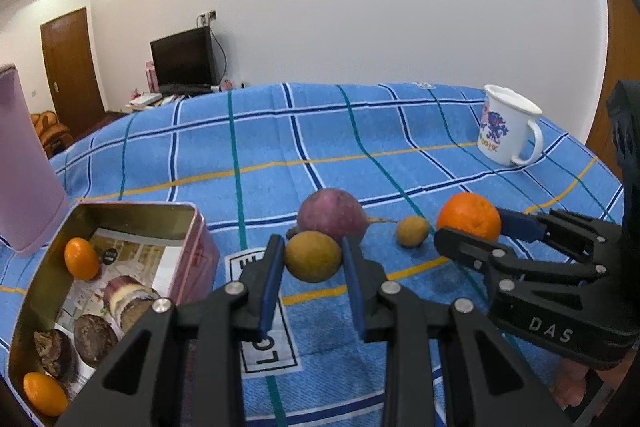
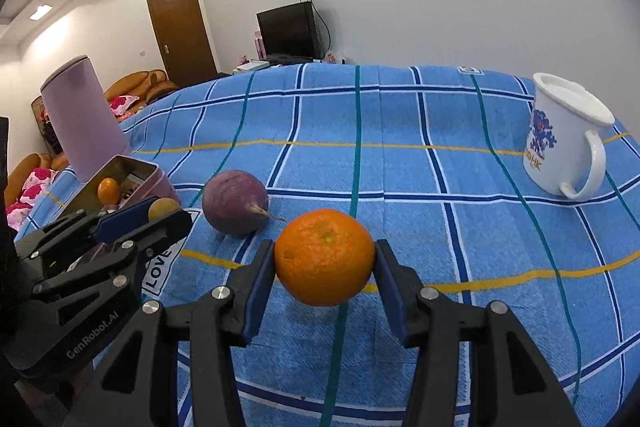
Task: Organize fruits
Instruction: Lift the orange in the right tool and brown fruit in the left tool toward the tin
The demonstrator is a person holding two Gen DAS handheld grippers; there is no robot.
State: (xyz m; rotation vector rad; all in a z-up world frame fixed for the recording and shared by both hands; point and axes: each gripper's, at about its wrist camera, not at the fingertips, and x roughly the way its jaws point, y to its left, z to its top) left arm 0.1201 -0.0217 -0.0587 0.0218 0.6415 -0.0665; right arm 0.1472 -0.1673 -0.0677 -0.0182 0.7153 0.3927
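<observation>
My left gripper (image 1: pixel 313 259) is shut on a yellow-brown round fruit (image 1: pixel 313 255), held just above the blue checked cloth; it also shows in the right wrist view (image 2: pixel 163 207). My right gripper (image 2: pixel 325 259) is shut on an orange (image 2: pixel 325 257), seen from the left wrist view too (image 1: pixel 469 215). A purple radish (image 1: pixel 331 214) lies behind the yellow-brown fruit. A second small yellow-brown fruit (image 1: pixel 412 230) lies between the radish and the orange. An open pink tin (image 1: pixel 188 227) at the left holds two small oranges (image 1: pixel 81 258).
A tall pink cylinder container (image 2: pixel 82 119) stands behind the tin. A white mug (image 2: pixel 568 135) with a printed design stands at the far right of the cloth. The cloth's far edge drops off toward the room.
</observation>
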